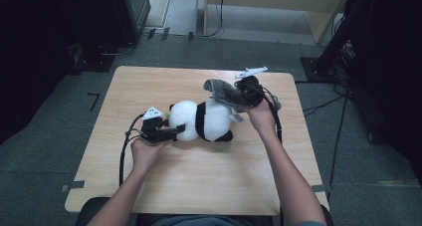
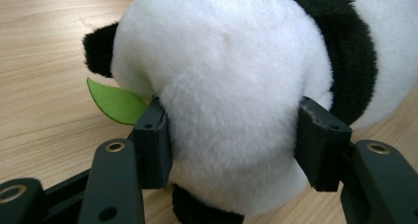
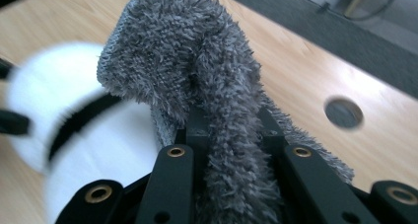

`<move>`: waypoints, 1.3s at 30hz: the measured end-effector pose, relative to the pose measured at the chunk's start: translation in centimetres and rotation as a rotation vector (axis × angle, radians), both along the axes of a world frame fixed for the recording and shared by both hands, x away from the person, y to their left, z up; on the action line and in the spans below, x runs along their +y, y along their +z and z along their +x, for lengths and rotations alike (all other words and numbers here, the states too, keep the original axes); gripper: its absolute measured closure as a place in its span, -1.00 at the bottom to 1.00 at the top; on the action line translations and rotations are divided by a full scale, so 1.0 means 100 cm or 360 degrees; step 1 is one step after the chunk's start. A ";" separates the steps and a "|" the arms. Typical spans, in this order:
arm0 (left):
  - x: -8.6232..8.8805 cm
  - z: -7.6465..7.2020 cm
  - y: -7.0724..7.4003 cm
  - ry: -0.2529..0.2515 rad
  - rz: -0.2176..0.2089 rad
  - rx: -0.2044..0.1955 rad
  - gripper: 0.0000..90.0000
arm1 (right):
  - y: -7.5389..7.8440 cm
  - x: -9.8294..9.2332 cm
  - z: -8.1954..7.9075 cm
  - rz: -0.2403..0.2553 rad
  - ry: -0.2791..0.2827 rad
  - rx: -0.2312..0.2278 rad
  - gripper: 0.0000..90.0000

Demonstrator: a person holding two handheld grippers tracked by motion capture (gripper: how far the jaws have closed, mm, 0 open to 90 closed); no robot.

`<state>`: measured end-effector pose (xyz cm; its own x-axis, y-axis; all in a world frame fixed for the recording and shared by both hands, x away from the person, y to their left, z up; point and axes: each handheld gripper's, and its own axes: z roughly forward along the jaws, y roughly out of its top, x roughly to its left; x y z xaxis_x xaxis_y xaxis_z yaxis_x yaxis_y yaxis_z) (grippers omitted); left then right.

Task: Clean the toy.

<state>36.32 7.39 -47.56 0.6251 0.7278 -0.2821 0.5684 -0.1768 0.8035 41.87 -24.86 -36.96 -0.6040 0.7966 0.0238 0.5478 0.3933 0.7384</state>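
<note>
The plush panda [image 1: 201, 120] lies mid-bench [image 1: 199, 186], left claw [image 1: 174, 131] squeezing its squashy head (a good hold); right claw [image 1: 238, 97] pinches a limp grey cloth [image 1: 224, 92] above its body.

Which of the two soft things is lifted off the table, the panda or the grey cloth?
The grey cloth: the right gripper pinches it above the table. The panda lies on the wood, gripped by the left gripper.
</note>
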 end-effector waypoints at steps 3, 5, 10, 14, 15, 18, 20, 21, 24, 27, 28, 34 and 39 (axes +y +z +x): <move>-0.001 -0.001 0.000 0.0015 0.0000 -0.0004 -0.10 | 0.014 0.024 0.005 -0.0011 0.0065 -0.0025 0.68; -0.001 -0.001 0.000 0.0016 0.0002 -0.0008 -0.10 | 0.019 0.044 0.009 -0.0033 0.0113 -0.0043 0.68; -0.001 0.000 0.001 0.0016 0.0003 -0.0006 -0.10 | 0.019 0.089 0.020 -0.0069 0.0202 -0.0025 0.67; -0.001 0.000 0.001 0.0021 -0.0001 -0.0003 -0.10 | 0.012 0.127 0.024 -0.0058 0.0278 0.0029 0.67; -0.001 -0.001 0.002 0.0022 0.0001 -0.0004 -0.10 | 0.009 0.138 0.024 -0.0071 0.0314 0.0042 0.67; -0.001 -0.001 0.002 0.0027 0.0006 -0.0007 -0.10 | 0.001 0.158 0.025 -0.0102 0.0364 0.0076 0.67; 0.000 -0.001 0.002 0.0026 0.0014 -0.0007 -0.10 | -0.009 0.168 0.025 -0.0138 0.0392 0.0120 0.67; 0.000 -0.001 0.002 0.0026 0.0018 -0.0002 -0.10 | -0.013 0.170 0.025 -0.0167 0.0399 0.0134 0.67; 0.001 0.000 0.002 0.0038 0.0008 0.0029 -0.10 | -0.024 0.166 0.026 -0.0127 0.0383 0.0166 0.66; 0.000 0.000 0.002 0.0034 0.0025 0.0025 -0.09 | -0.026 0.154 0.029 -0.0068 0.0344 0.0185 0.66; 0.000 0.001 0.002 0.0034 0.0021 0.0027 -0.09 | -0.026 0.151 0.029 -0.0082 0.0339 0.0177 0.66; 0.001 0.001 0.001 0.0027 0.0023 0.0025 -0.09 | -0.025 0.116 0.029 -0.0167 0.0244 0.0161 0.66; 0.001 0.001 0.001 0.0021 0.0017 0.0016 -0.08 | -0.023 0.077 0.026 -0.0157 0.0174 0.0090 0.66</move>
